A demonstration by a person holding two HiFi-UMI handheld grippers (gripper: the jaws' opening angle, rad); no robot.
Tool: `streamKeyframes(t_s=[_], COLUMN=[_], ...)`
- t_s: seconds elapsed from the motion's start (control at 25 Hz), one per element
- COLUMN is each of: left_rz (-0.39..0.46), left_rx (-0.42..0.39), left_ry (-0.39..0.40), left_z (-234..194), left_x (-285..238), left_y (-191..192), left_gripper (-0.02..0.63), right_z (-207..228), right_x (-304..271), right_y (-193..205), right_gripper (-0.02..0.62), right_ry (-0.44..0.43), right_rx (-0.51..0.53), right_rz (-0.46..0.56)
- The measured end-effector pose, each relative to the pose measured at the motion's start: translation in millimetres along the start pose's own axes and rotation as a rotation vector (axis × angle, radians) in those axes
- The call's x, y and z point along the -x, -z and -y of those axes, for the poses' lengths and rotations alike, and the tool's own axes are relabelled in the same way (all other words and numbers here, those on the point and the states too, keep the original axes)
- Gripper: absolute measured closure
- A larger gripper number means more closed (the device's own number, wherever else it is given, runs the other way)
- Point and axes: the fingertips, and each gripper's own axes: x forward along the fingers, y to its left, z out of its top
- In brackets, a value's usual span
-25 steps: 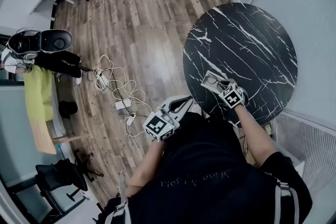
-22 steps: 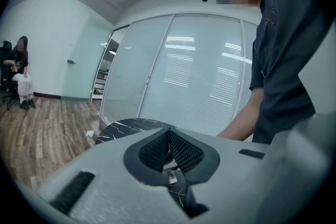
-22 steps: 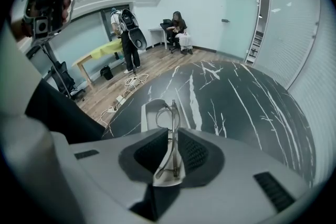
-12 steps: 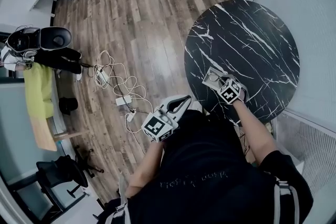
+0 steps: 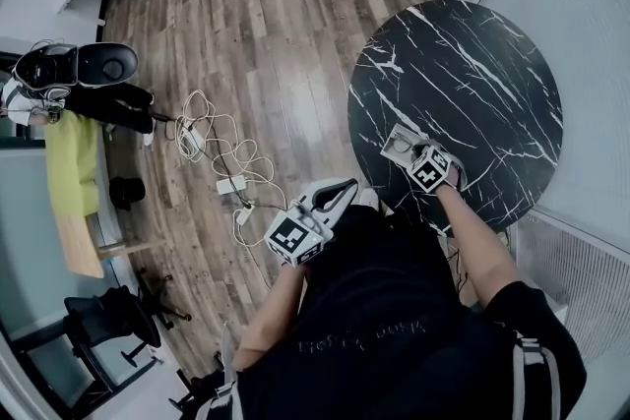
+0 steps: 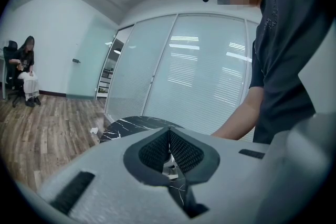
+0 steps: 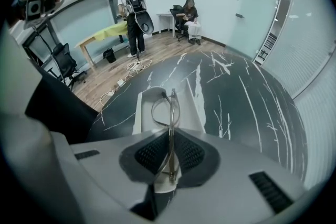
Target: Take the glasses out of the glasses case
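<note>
The left gripper hangs off the table, near the person's waist, its jaws pressed together on nothing. It plays no part in this step, though it could pin the case down if the case starts to rise.

The right gripper pinches the glasses by the thin frame. They stand on edge over the open white case, which lies near the table's near edge. Whether they have cleared the tray I cannot tell.

To do the lift well, I would raise them straight up and slowly, with only a light squeeze, since the wire frame looks easy to bend. I would also watch that the temple tips do not catch on the case wall.

The case shows no brand or label. The faint print on the person's dark shirt is too blurred to read, and the gripper cubes carry only square markers.
</note>
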Motion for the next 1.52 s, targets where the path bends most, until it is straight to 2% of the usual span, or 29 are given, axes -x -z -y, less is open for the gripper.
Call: streamKeyframes(t_s=[0.24, 0.72, 1.52], left_rz=[0.008, 0.034, 0.097], left_rx=[-0.007, -0.024, 0.017], left_ry=[-0.008, 0.011, 0.021], left_z=[1.6, 12.3, 23.0], left_x=[6.5, 9.1, 16.3], left_y=[0.6, -2.0, -7.5], left_gripper=[0.586, 0.586, 0.586], right_z=[-0.9, 11.1, -8.8], right_x=[1.1, 43.3, 142.3], right_y=[2.2, -11.0, -16.0], right_gripper=[0.557, 0.558, 0.558], right_ry=[0.017, 0.067, 0.022], right_rx=[0.022, -0.077, -0.418], right_rz=[0.004, 0.117, 0.488])
